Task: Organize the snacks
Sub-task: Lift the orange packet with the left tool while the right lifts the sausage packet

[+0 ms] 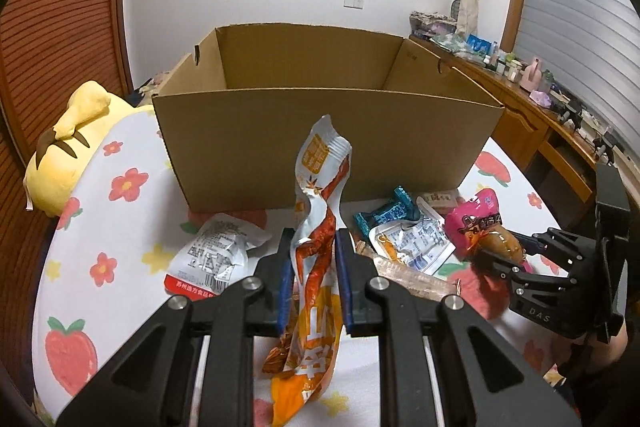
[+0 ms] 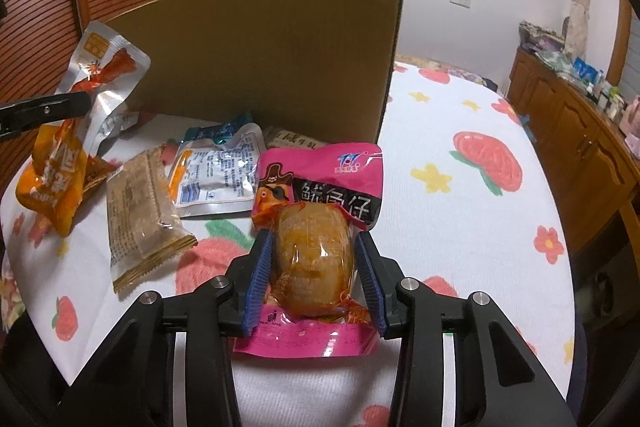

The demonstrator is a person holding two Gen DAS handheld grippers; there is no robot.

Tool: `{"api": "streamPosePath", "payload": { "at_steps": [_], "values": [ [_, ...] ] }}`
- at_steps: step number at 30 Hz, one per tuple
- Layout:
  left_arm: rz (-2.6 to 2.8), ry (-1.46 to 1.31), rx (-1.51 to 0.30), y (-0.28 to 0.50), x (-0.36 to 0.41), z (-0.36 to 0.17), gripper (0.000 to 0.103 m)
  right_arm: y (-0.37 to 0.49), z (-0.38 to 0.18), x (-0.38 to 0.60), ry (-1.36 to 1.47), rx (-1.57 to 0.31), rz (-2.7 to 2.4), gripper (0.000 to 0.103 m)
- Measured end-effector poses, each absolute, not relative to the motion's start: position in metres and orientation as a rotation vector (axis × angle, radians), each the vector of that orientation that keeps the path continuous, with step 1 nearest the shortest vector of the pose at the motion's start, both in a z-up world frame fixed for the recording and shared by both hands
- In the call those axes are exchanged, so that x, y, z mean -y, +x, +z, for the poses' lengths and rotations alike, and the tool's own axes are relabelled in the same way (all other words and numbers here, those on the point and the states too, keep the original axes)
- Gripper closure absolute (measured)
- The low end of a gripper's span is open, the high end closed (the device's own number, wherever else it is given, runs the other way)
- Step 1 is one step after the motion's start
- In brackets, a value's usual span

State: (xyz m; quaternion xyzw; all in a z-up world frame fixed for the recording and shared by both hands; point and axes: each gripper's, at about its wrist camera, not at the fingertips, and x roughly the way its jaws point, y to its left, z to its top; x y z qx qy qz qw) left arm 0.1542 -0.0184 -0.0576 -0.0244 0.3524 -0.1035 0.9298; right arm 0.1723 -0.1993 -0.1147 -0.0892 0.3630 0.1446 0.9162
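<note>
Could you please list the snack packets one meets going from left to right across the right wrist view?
Orange packet held in the left gripper → clear biscuit packet → silver packet → pink packet in the right gripper.

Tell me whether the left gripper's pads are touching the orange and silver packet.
Touching. The left wrist view shows the left gripper with both blue pads pressed on the orange and silver packet, which stands pinched between them.

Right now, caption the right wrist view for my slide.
Right tool gripping pink squid snack before the cardboard box.
</note>
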Motion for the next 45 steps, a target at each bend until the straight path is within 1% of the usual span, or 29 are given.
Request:
{"api": "streamPosePath", "payload": {
  "at_steps": [8, 31, 39, 45],
  "values": [
    [-0.225, -0.049, -0.698, 0.149, 0.022, -0.050, 0.087, 0.168, -0.113, 0.201, -0.166, -0.716, 0.287, 0.061],
    [-0.245, -0.041, -0.589, 0.137, 0.022, -0.006, 0.088, 0.155, -0.107, 0.209, -0.126, -0.625, 0.264, 0.061],
    [-0.258, 0.006, -0.557, 0.137, 0.026, 0.014, 0.088, 0.150, -0.095, 0.205, -0.151, -0.605, 0.282, 0.061],
    [-0.282, 0.019, -0.516, 0.139, 0.026, 0.037, 0.088, 0.144, -0.065, 0.197, -0.153, -0.565, 0.332, 0.061]
  ]
}}
